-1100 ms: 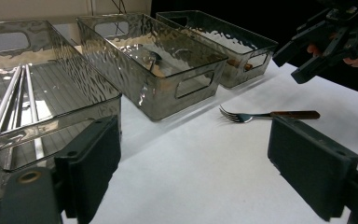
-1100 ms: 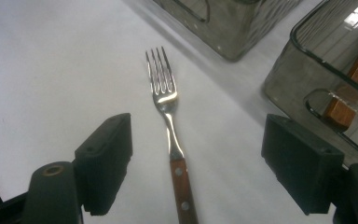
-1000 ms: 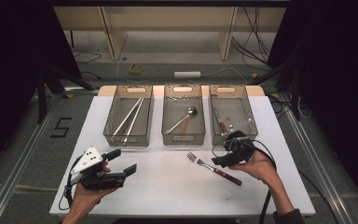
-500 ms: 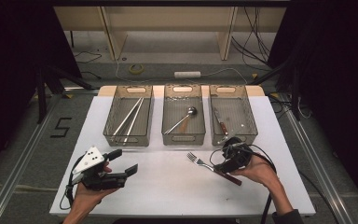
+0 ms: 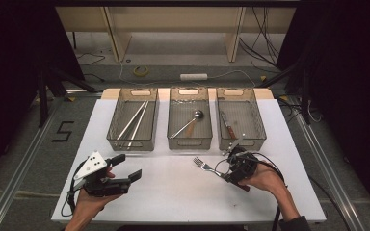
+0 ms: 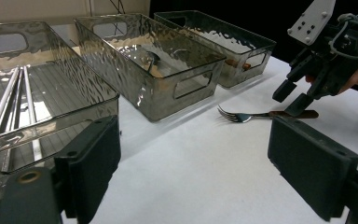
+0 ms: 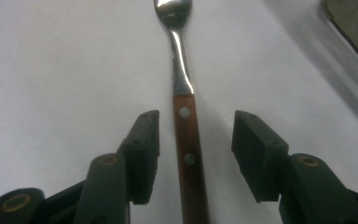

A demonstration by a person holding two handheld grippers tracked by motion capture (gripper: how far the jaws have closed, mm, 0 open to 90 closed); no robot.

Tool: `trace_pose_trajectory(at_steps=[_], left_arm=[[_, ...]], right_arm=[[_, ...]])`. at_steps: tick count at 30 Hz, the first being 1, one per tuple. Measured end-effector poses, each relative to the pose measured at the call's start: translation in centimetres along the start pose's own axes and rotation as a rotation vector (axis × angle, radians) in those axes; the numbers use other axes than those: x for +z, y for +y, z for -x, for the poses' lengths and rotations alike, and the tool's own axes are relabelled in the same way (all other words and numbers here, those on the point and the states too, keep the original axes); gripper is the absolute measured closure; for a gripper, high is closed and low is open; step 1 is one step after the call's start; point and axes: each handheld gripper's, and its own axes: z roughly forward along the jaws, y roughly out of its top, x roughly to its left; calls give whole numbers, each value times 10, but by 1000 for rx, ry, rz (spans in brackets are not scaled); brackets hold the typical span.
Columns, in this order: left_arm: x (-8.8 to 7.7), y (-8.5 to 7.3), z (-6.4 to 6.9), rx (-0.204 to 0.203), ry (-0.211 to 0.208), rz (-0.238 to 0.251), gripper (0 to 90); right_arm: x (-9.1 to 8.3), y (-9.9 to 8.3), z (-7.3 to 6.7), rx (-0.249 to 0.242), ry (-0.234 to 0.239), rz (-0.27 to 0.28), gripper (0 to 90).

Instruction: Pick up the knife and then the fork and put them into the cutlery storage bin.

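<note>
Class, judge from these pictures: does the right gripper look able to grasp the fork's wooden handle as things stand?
Probably yes: the right gripper has just been closing, its jaws straddling the fork handle on the bare table, gaps either side, nothing between.

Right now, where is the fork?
In the high view the fork lies on the white table, right of middle, before the middle bin, its wooden handle between the right gripper's fingers.
</note>
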Motion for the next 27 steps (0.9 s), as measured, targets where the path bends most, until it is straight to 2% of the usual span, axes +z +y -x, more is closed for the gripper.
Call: trace_pose_trajectory(at_steps=[12,17,27], left_arm=[[0,0,1,3,-1,-3,167],[0,0,1,1,-1,-1,167],[0,0,1,5,-2,-3,167]], right_arm=[[8,-1,0,-16,8,-33,618],[7,-1,-1,-20,11,-29,657],[11,-1,-2,-27,10,-52,686]])
